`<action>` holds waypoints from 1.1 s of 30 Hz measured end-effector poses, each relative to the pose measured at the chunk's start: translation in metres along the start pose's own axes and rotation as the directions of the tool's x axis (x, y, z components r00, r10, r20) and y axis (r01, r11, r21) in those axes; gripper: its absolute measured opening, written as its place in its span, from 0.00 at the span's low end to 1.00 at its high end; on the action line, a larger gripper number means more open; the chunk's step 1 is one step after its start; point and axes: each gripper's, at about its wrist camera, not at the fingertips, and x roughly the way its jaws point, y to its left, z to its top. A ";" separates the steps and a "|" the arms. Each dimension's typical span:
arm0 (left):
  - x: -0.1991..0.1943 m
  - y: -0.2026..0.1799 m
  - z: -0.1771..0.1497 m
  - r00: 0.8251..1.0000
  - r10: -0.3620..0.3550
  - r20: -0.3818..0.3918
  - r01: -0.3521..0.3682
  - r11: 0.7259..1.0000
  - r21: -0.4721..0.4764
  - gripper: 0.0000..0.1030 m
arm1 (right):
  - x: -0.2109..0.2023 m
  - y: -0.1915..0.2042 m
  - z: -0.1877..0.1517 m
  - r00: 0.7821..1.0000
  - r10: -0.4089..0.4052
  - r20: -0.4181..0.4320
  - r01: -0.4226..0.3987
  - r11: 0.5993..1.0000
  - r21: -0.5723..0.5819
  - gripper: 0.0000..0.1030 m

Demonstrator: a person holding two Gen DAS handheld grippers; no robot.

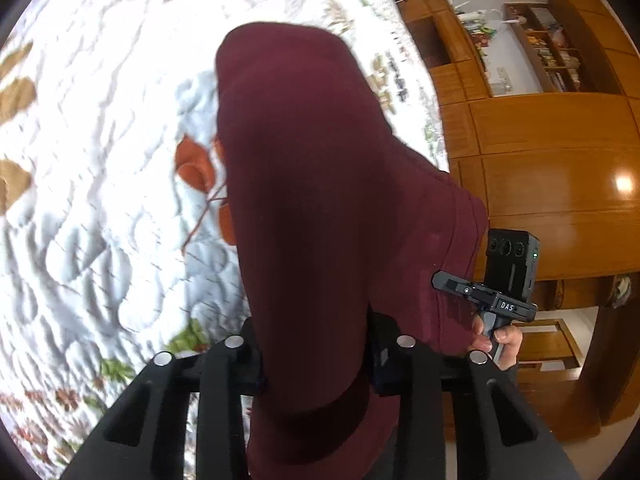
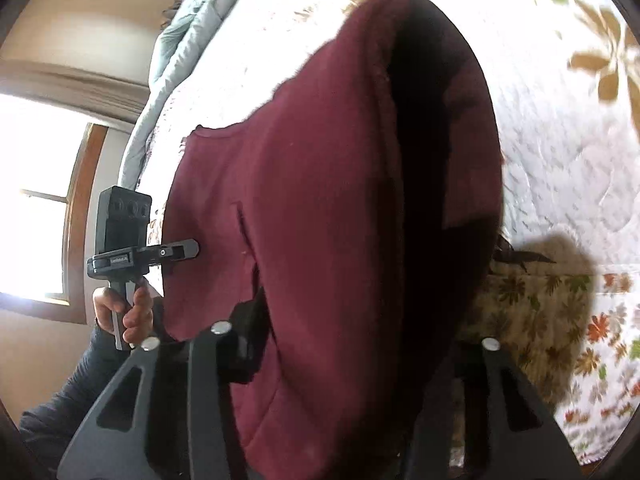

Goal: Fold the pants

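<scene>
Left wrist view: you've got the maroon pants (image 1: 312,184) lifted over the quilted bed (image 1: 100,208), left gripper (image 1: 316,364) pinching cloth, right gripper (image 2: 340,344) pinching the other edge. Looks mid-fold; next, prob. lay it flat w/ edges aligned.

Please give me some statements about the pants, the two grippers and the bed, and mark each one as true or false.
1. The pants are maroon. True.
2. The left gripper is open and holds nothing. False: it is shut on the pants.
3. The right gripper grips the pants too. True.
4. The pants lie flat on the bed. False: they hang from both grippers above the quilt.
5. The quilt is plain blue. False: it is white with leaf prints.
</scene>
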 end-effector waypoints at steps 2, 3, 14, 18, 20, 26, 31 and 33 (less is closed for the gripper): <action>-0.007 -0.007 -0.002 1.000 -0.016 0.014 0.015 1.000 0.016 0.32 | -0.011 0.015 -0.001 1.000 -0.021 0.013 0.022 0.999 -0.031 0.37; -0.014 -0.012 -0.004 0.999 -0.021 0.024 0.020 0.999 0.030 0.32 | -0.015 0.024 -0.002 0.999 -0.030 0.016 0.031 0.998 -0.047 0.37; -0.138 0.022 0.019 0.979 0.009 0.202 -0.012 1.000 0.016 0.31 | 0.012 0.119 0.060 0.999 0.020 0.025 -0.015 0.985 -0.169 0.36; -0.185 0.048 0.042 0.963 0.062 0.264 -0.060 0.998 -0.015 0.31 | 0.042 0.136 0.112 0.999 0.034 0.000 -0.033 0.979 -0.202 0.36; -0.207 0.066 0.057 0.953 0.094 0.288 -0.087 0.995 -0.038 0.31 | 0.062 0.152 0.134 0.999 0.034 -0.018 -0.038 0.975 -0.220 0.36; -0.242 0.128 0.094 0.942 0.149 0.299 -0.117 0.985 -0.123 0.31 | 0.127 0.192 0.179 0.997 0.032 -0.067 -0.047 0.971 -0.233 0.36; -0.255 0.182 0.116 0.936 0.199 0.289 -0.147 0.970 -0.193 0.31 | 0.182 0.200 0.202 0.994 0.036 -0.104 -0.058 0.975 -0.215 0.36; -0.253 0.203 0.120 0.936 0.219 0.276 -0.159 0.961 -0.225 0.32 | 0.194 0.190 0.205 0.992 0.042 -0.119 -0.065 0.977 -0.202 0.38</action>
